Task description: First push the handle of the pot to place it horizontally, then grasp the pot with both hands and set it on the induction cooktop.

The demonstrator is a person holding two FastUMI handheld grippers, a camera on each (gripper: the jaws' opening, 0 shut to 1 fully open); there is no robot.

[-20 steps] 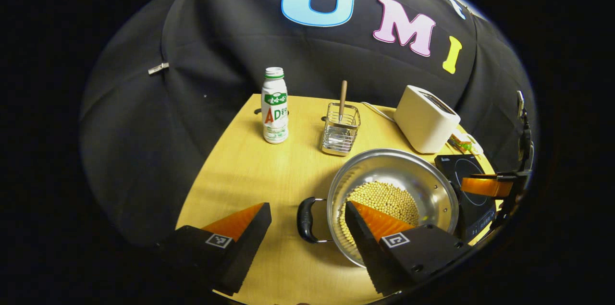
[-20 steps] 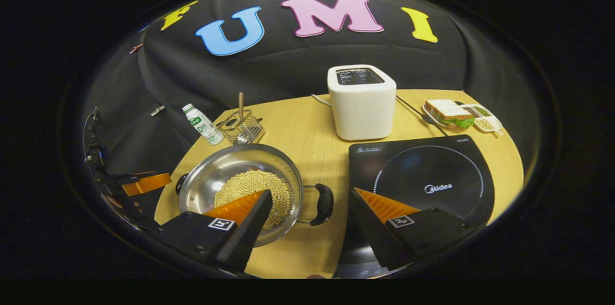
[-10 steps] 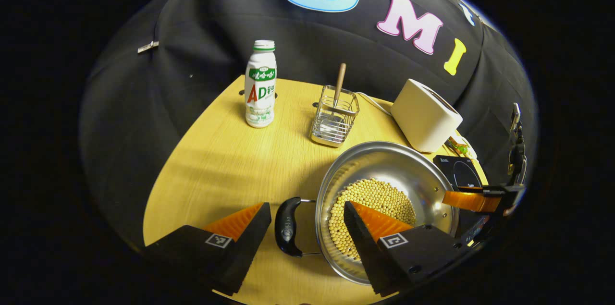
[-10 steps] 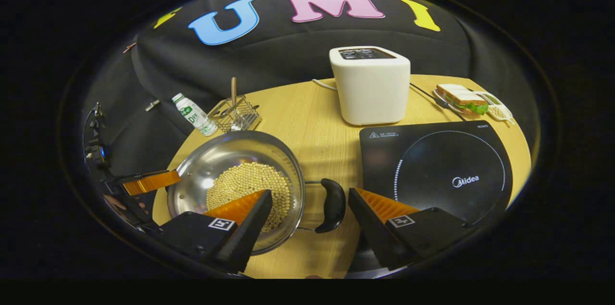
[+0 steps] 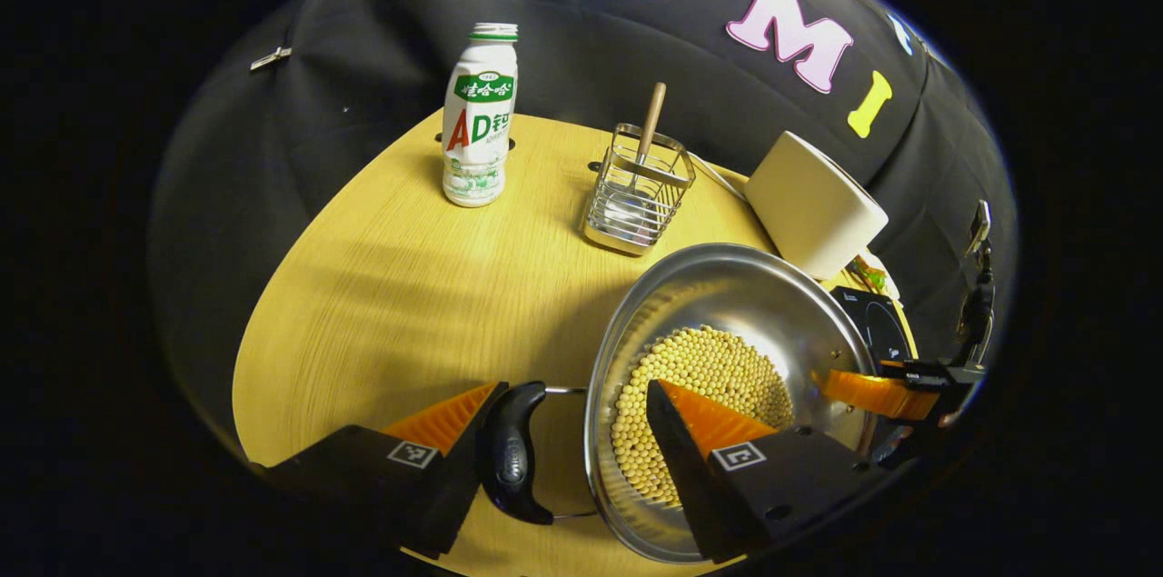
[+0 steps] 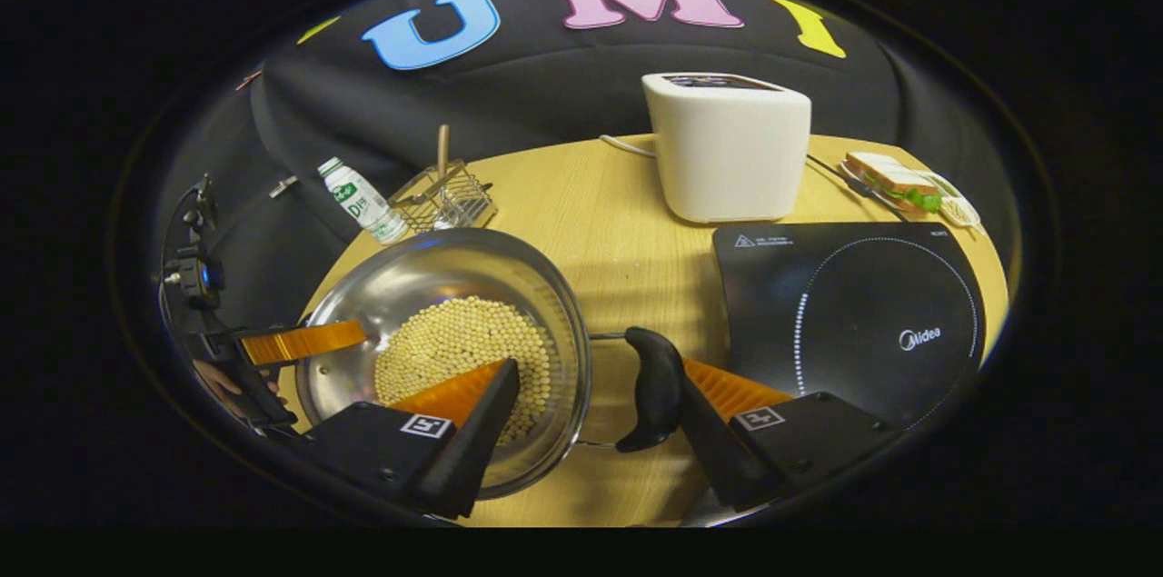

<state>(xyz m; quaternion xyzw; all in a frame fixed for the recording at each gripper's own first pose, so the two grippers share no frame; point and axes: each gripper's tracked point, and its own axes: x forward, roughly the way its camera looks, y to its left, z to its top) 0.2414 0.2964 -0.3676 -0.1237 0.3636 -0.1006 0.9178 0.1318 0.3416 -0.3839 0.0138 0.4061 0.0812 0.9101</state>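
A steel pot [image 5: 727, 286] holding soybeans [image 5: 709, 368] sits on the wooden table [image 5: 400, 286]. My left gripper [image 5: 572, 391] is open and straddles the pot's rim and its black left handle [image 5: 509, 454], which lies against the inner side of the outer finger. In the right gripper view the pot [image 6: 427, 277] lies left of the black induction cooktop [image 6: 854, 323]. My right gripper [image 6: 600, 368] is open too, with the right handle [image 6: 654, 386] between its fingers, close against the outer one. Each gripper appears across the pot in the other's view.
A white bottle [image 5: 479, 118] and a wire basket [image 5: 633, 200] with a wooden-handled utensil stand at the back left. Behind the cooktop stands a white toaster [image 6: 734, 150], and a plate with a sandwich [image 6: 899, 186] lies at the far right.
Both grippers have come forward and down onto the pot. Each black handle, which lay ahead of the fingertips, now sits between the fingers. The pot has not visibly shifted.
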